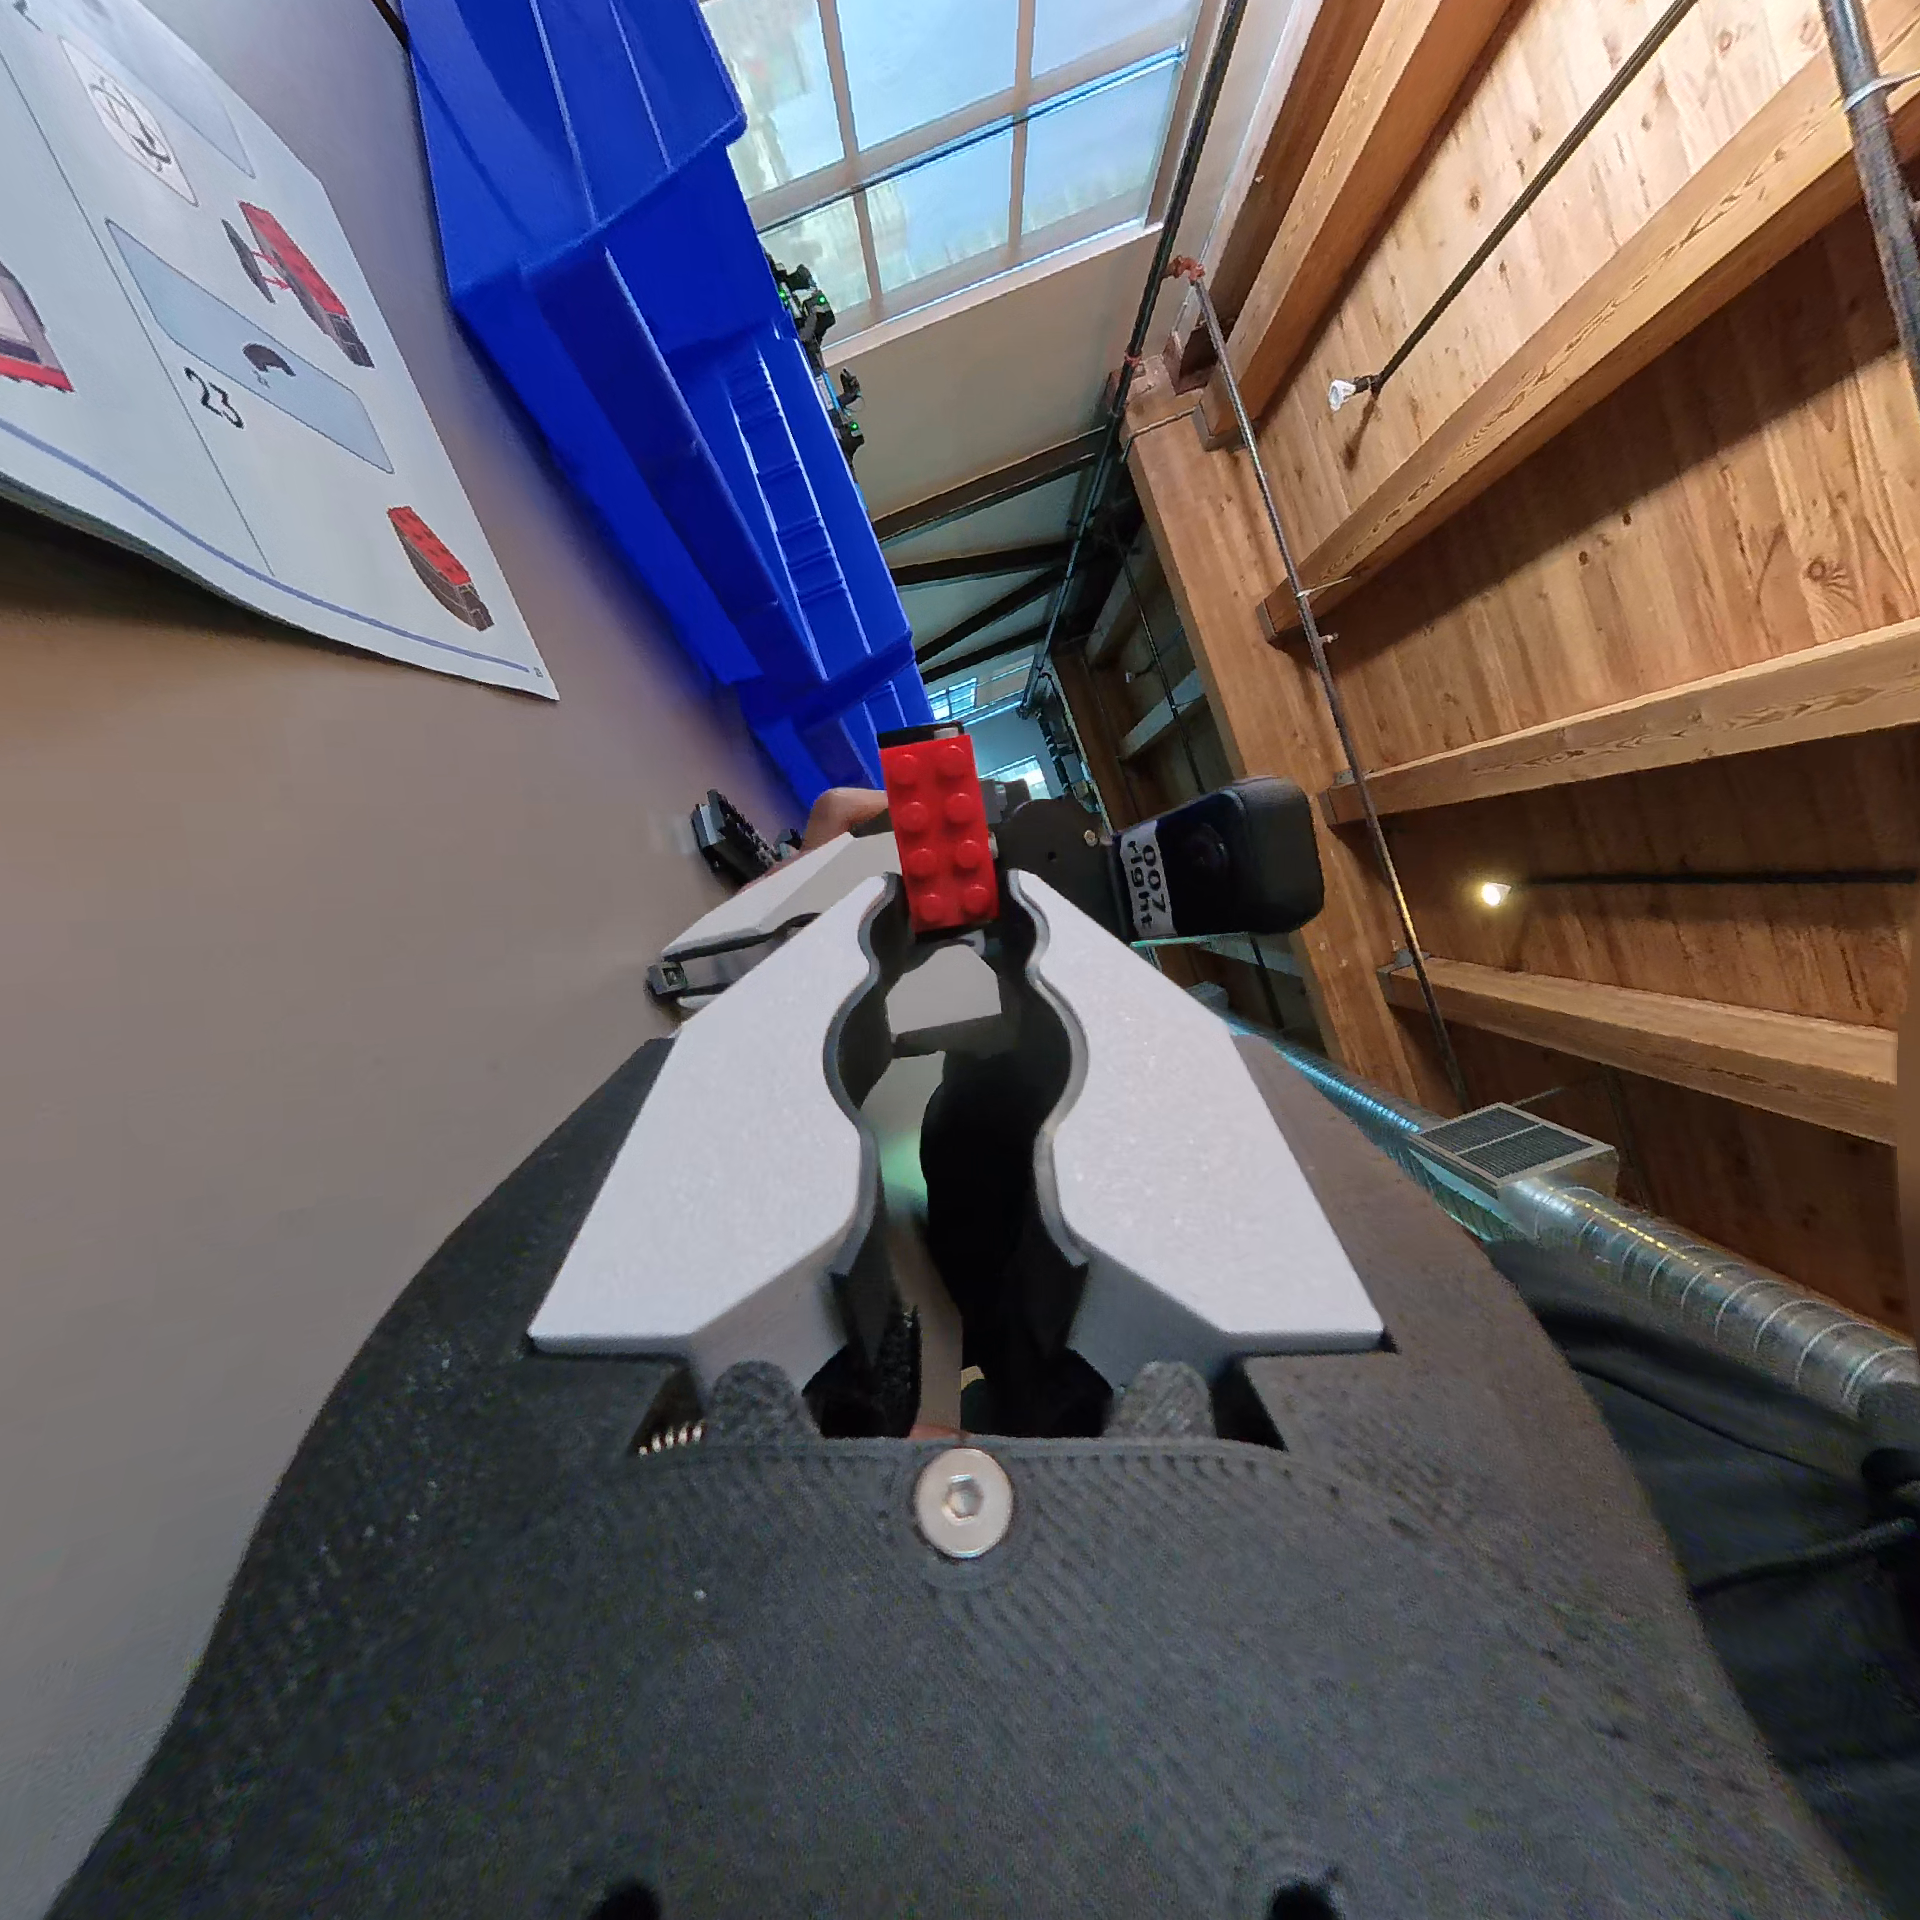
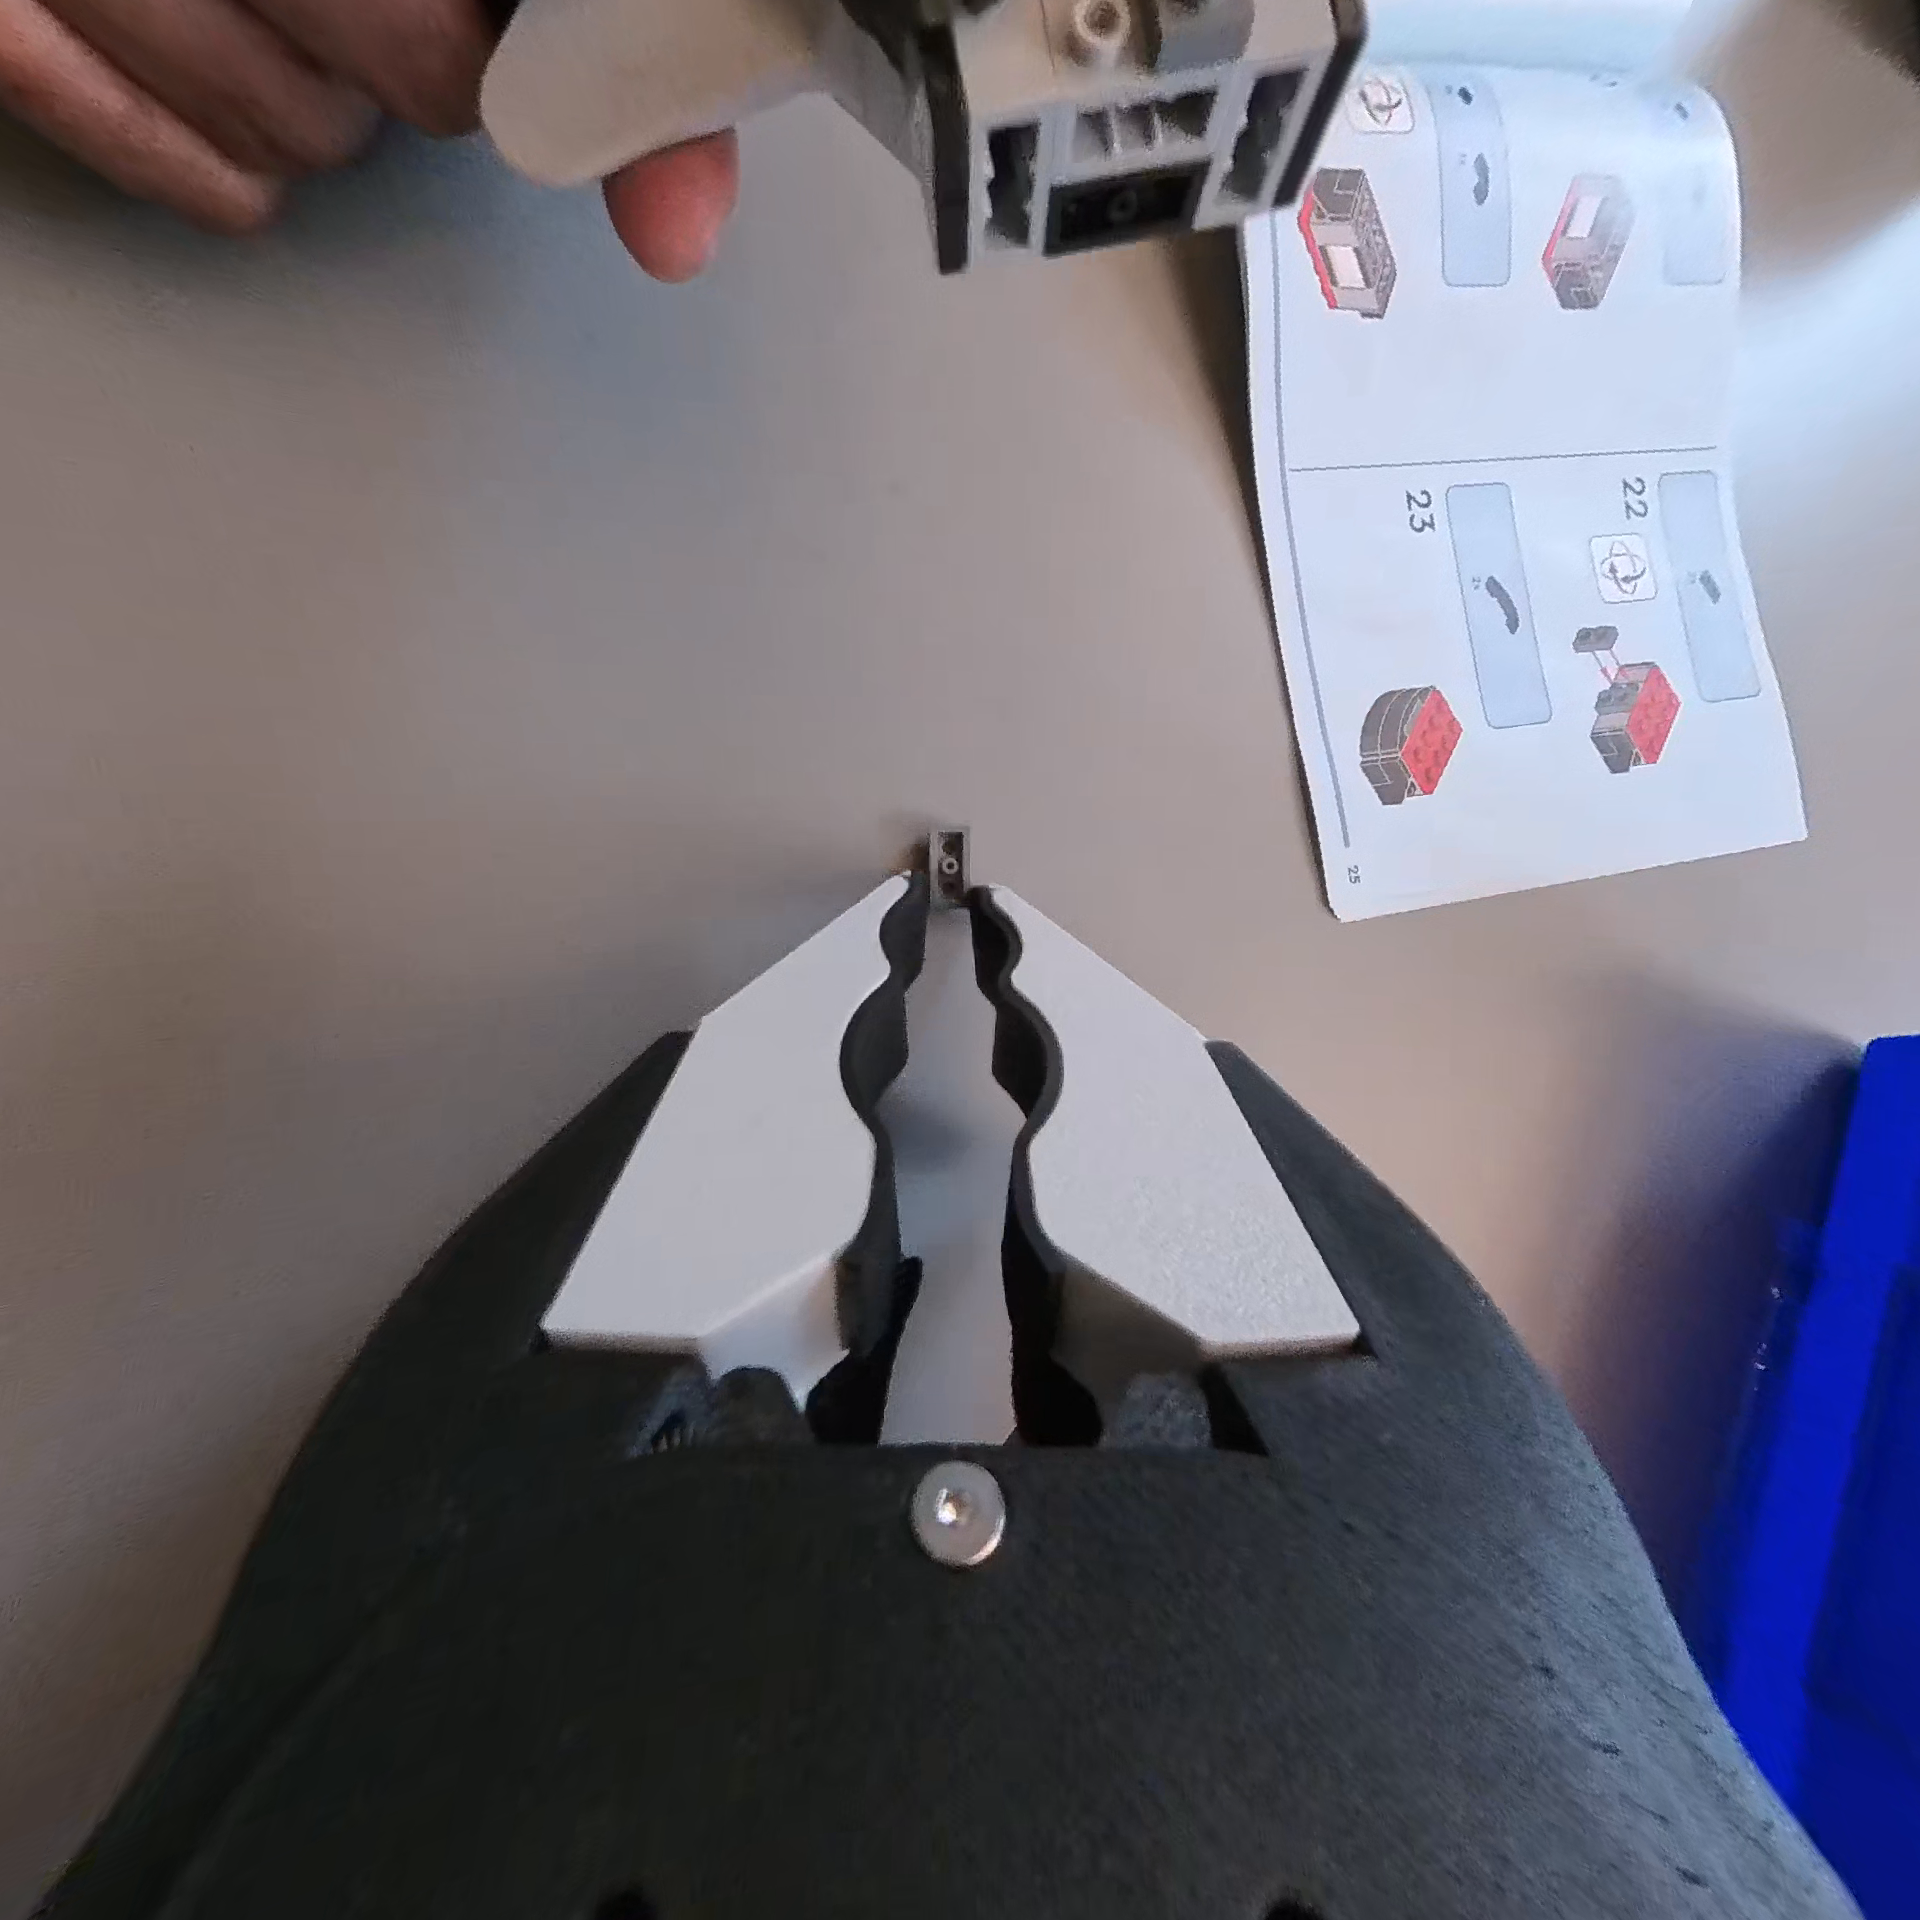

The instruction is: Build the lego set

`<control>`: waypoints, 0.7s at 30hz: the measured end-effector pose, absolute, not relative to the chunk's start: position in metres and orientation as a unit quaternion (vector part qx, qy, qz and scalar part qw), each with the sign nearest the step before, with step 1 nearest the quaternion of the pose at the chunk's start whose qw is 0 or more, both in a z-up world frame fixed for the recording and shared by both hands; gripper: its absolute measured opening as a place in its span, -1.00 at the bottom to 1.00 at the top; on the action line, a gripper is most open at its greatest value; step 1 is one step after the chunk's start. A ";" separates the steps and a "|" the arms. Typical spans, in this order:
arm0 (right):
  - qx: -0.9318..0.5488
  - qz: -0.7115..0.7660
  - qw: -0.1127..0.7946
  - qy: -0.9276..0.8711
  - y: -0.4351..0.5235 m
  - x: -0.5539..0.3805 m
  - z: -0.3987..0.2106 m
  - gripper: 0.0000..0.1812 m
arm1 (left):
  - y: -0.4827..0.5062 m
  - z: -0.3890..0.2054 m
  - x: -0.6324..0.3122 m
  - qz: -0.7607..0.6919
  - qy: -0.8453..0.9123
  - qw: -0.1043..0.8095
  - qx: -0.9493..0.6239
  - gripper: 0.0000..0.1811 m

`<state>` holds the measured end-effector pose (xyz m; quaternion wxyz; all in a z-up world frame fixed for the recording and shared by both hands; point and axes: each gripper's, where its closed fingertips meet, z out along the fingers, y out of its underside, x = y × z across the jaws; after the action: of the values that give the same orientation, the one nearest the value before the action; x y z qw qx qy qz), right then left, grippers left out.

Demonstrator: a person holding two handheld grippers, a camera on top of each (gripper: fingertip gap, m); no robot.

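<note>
My left gripper (image 1: 948, 906) is shut on a partly built lego block, held above the table; its red studded face (image 1: 940, 831) points at the camera. In the right wrist view the same block (image 2: 1132, 145) shows at the top, grey and black on its open side, with a left finger (image 2: 644, 94) beside it. My right gripper (image 2: 948, 896) is shut on a small dark grey lego piece (image 2: 949, 864), just above the table and well short of the block. The right gripper also shows behind the block in the left wrist view (image 1: 1216, 862).
An open instruction booklet lies on the grey table (image 2: 520, 571), at the right in the right wrist view (image 2: 1517, 499) and upper left in the left wrist view (image 1: 229, 343). Blue bins (image 1: 623, 312) line the table edge. A dark lego part (image 1: 727, 831) lies near them. A person's hand (image 2: 208, 94) holds the left gripper. There is about 10 cm between the tips of the two grippers.
</note>
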<state>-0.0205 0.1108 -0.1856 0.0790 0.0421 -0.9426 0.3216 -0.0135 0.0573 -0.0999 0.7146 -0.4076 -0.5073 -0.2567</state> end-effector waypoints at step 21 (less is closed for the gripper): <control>0.073 0.446 0.165 -0.877 0.103 -0.019 -0.114 -0.84 | 0.060 -0.110 -0.021 -0.223 -0.535 0.699 -0.419 -0.82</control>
<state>-0.0185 0.1029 -0.1137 0.1645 0.0731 -0.8767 0.4462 -0.0205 0.0597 -0.1099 0.6988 -0.4185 -0.5354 -0.2234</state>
